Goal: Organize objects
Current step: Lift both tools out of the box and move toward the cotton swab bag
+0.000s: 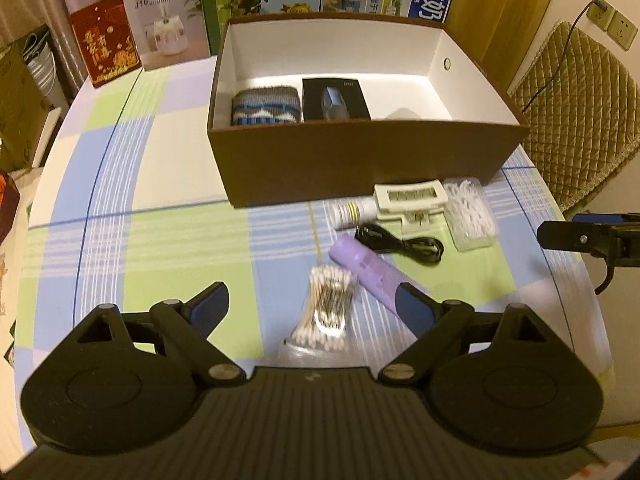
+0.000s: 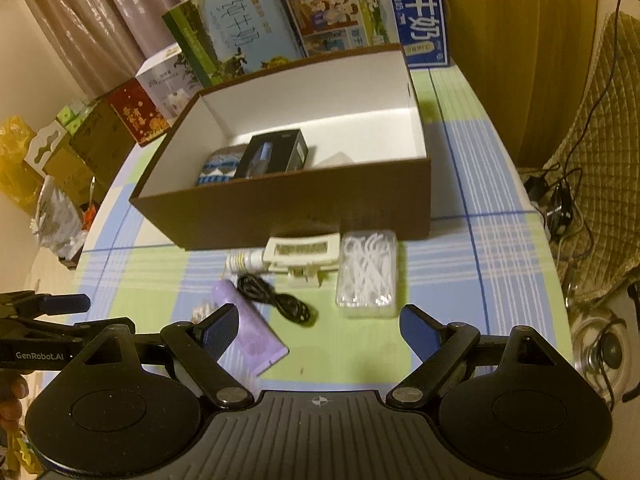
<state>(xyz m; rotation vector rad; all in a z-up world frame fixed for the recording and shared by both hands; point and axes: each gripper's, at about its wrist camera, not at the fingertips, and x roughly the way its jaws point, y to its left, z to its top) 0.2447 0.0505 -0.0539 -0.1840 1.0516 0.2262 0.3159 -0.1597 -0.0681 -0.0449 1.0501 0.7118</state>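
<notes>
The left gripper was held spread wide and empty, low over the near part of the worktop. Directly between and just ahead of its fingers lay a swab bag, its long axis running roughly away from the gripper, tilted slightly to the right. Touching the bag on the right was a purple tube, lying diagonally with its near end just behind the right finger. The right gripper was likewise spread and empty; the tube lay beside its left finger, and a clear floss case lay just ahead, between the fingers' lines. Farther out, a black cable, a small white bottle and a cream clip were grouped against the front wall of the brown box. Inside the box, a knitted piece and a black carton were already placed side by side at the left, with the right part bare. The swab bag was judged nearer the left gripper, the floss case nearer the right; for the bag, a short forward descent with the fingers closing across its narrow waist was judged sufficient.
</notes>
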